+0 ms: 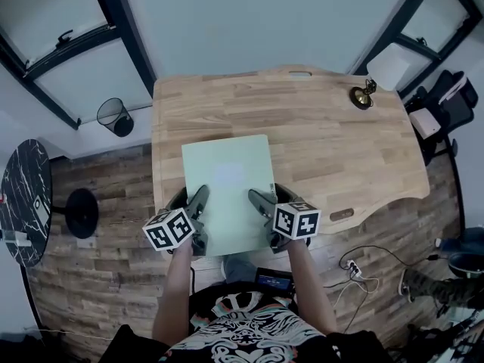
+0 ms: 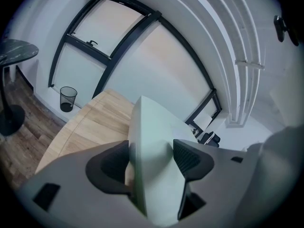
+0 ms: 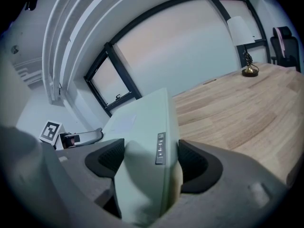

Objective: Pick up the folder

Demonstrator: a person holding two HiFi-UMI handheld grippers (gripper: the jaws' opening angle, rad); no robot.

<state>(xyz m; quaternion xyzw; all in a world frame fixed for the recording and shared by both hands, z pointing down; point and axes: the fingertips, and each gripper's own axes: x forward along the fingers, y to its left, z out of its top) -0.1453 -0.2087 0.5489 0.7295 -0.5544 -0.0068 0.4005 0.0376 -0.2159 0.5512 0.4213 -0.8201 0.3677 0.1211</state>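
A pale green folder [image 1: 228,190] is held over the near edge of the wooden desk [image 1: 325,134], its near end reaching out past the edge. My left gripper [image 1: 198,209] is shut on the folder's near left edge, and my right gripper [image 1: 261,205] is shut on its near right edge. In the left gripper view the folder [image 2: 153,146] fills the gap between the dark pads [image 2: 189,156]. In the right gripper view the folder [image 3: 145,141] sits between the pads [image 3: 192,161], a small label strip on its edge.
A brass desk lamp [image 1: 363,94] with a white shade stands at the desk's far right. A wire waste bin [image 1: 114,116] sits on the floor at far left, beside a round black marble table [image 1: 26,203]. Chairs [image 1: 446,104] stand to the right; cables lie on the floor.
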